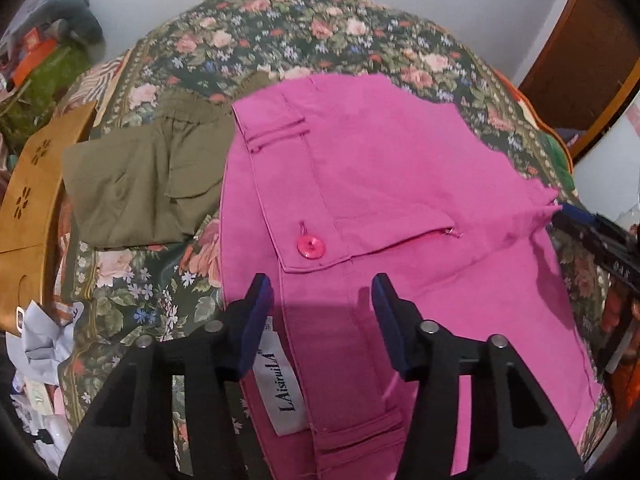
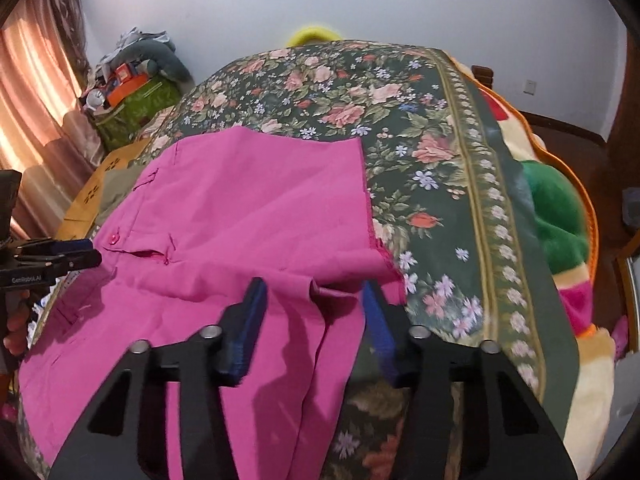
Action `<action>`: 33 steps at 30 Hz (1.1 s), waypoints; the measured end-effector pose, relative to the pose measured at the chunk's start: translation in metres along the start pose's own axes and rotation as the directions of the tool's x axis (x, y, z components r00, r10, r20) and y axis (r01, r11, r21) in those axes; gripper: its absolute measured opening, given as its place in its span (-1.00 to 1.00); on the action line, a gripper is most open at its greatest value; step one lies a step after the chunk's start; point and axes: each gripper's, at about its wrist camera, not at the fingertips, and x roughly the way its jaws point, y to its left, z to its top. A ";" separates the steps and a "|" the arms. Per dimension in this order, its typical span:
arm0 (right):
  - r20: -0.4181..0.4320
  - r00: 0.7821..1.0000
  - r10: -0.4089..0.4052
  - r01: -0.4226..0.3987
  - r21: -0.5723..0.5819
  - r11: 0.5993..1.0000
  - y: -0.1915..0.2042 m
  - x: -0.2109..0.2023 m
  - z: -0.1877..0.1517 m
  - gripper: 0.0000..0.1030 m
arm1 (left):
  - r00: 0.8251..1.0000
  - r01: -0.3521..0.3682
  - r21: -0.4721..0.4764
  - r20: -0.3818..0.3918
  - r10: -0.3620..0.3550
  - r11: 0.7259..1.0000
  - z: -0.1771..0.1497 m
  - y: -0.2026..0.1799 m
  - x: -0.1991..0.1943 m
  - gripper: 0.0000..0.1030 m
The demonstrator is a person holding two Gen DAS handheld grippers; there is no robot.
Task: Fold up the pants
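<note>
1 pink pants [image 1: 400,184], 2 grippers [image 1: 322,292] [image 2: 312,296]

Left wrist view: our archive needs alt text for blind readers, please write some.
Pink pants lie on a floral bedspread, the left tool open over their waistband beside a white label. Folded olive pants lie to their left.

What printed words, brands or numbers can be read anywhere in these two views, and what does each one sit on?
"LAisiruiLA": white label sewn inside the waistband of the pink pants.
"GenRobot.AI": black body of the left gripper, seen at the edge of the right wrist view.
A small tag behind the left gripper's finger shows a partly hidden size mark, unreadable.
Print on the orange boxes by the curtain is too blurred to read.
</note>
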 end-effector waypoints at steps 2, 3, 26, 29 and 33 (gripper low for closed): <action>-0.022 1.000 0.014 -0.014 -0.007 1.000 -0.001 0.007 0.002 -0.23 | 1.000 -0.006 0.003 -0.017 0.007 1.000 -0.002 0.001 0.004 -0.01; -0.024 0.999 0.025 -0.025 -0.014 1.000 -0.001 0.009 0.003 -0.23 | 1.000 0.000 -0.002 -0.025 -0.001 1.000 -0.004 0.002 0.006 -0.01; -0.005 1.000 -0.021 0.020 -0.078 0.997 0.003 0.025 0.006 -0.90 | 0.992 -0.123 0.122 -0.002 0.124 0.985 -0.026 -0.004 0.018 -0.76; -0.010 0.999 -0.031 0.030 -0.078 0.997 0.003 0.027 0.006 -0.90 | 0.991 -0.134 0.131 0.007 0.135 0.982 -0.028 -0.006 0.020 -0.76; -0.016 1.000 -0.017 0.016 -0.036 0.999 -0.001 0.026 0.005 -0.90 | 0.991 -0.132 0.129 0.005 0.132 0.983 -0.028 -0.006 0.021 -0.76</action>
